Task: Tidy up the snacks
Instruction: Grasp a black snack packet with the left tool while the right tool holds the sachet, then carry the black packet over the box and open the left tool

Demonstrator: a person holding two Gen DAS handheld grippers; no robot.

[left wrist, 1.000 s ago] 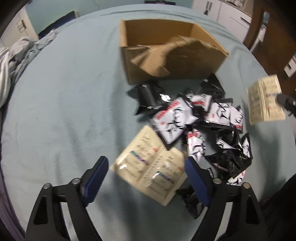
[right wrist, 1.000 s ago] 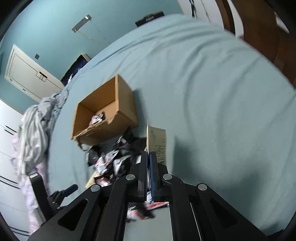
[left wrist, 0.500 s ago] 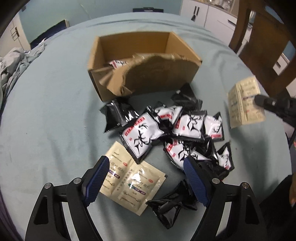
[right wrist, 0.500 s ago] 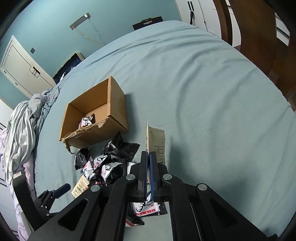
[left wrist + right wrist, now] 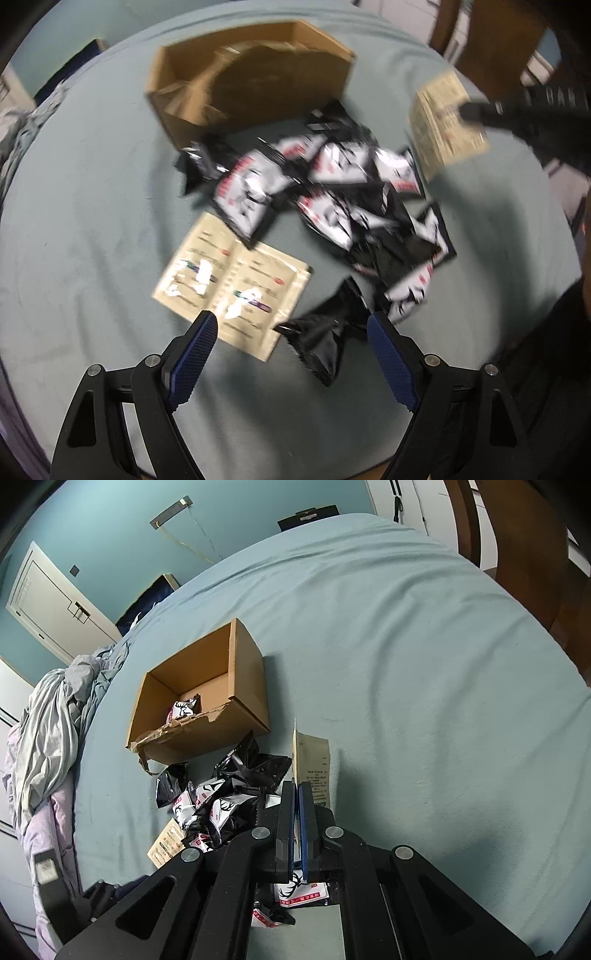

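A pile of black-and-white snack packets (image 5: 343,206) lies on the blue bed in front of an open cardboard box (image 5: 251,88). The box (image 5: 207,701) holds one packet (image 5: 183,710). A beige double packet (image 5: 232,284) lies flat just ahead of my open, empty left gripper (image 5: 291,325), and a black packet (image 5: 325,339) lies between its fingers. My right gripper (image 5: 295,786) is shut on a second beige packet (image 5: 312,764) and holds it up in the air right of the pile; it also shows in the left wrist view (image 5: 447,125).
Crumpled grey and lilac bedding (image 5: 48,731) is heaped at the left edge of the bed. A wooden chair (image 5: 495,48) and white cabinets stand to the right. The box's near flap (image 5: 184,727) is torn.
My left gripper has moved closer to the beige double packet and the black packet, with motion blur. My right gripper still holds its beige packet, now nearer the pile.
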